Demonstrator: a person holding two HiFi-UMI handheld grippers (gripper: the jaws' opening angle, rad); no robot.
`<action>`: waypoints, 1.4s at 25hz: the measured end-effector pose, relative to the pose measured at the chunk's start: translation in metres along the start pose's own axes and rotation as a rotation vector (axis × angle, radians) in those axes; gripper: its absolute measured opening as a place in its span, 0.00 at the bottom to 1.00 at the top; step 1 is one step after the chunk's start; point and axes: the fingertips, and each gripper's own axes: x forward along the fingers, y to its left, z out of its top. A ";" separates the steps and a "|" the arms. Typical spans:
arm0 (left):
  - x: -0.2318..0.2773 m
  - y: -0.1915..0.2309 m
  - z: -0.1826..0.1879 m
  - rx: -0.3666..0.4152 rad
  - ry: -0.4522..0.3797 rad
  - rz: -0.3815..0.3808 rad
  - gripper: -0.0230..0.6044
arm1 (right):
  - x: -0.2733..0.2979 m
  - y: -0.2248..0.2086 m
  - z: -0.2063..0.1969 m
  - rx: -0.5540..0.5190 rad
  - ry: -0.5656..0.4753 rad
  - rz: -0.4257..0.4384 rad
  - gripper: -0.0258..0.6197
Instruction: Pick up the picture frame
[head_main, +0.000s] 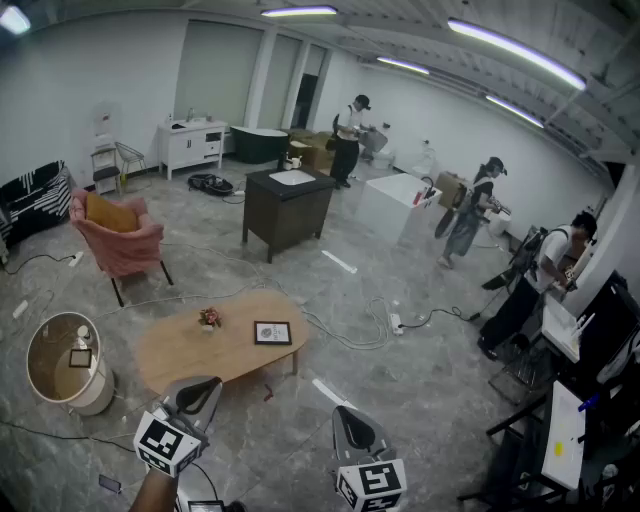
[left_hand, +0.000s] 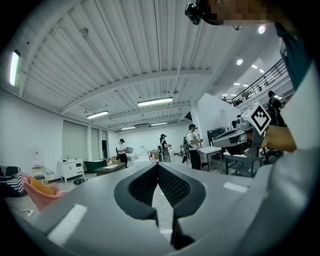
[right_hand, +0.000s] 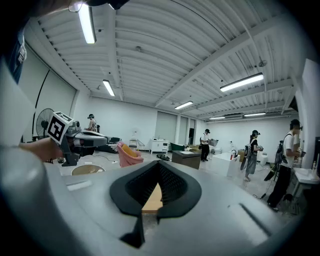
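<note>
Barely begun, by the look of it: no contact yet with the picture frame (head_main: 272, 332). Lies flat on the right half of the oval wooden table (head_main: 175, 355), lower centre-left of the head view, dark border and pale middle facing up, just right of a small flower pot (head_main: 209, 318). Well apart from both tools.

Left gripper (head_main: 205, 388) low at the bottom left of the head view, pointing up-frame toward the near edge of the table. In the left gripper view, closed tip to tip with nothing between, only floor and distant people beyond. Right gripper (head_main: 345, 418) at bottom centre, below the table's right end in the picture, over bare floor. In the right gripper view, likewise closed at the tips and empty — through the gap behind them, only a tan sliver of what looks like the tabletop farther off, nothing held.

Also worth noting: a second, smaller frame-like thing (head_main: 80, 357) inside the round tub-shaped side table (head_main: 97, 395) at the left edge, too small to identify for sure. Frame on the oval table taken as the likelier target, being the one the tools point toward.

Left to do, as judged — close the distance to the table, open one set of jaws, catch an edge of the flat frame, clamp, lift. None of that done so far.
</note>
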 end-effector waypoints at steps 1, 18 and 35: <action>0.001 0.004 -0.001 0.000 0.001 -0.001 0.04 | 0.004 0.000 0.000 0.000 0.001 -0.001 0.05; 0.033 0.070 -0.024 -0.028 -0.004 -0.049 0.04 | 0.074 0.013 0.007 0.048 -0.001 -0.023 0.05; 0.126 0.103 -0.039 -0.035 0.075 0.069 0.04 | 0.186 -0.074 -0.001 0.090 0.002 0.097 0.05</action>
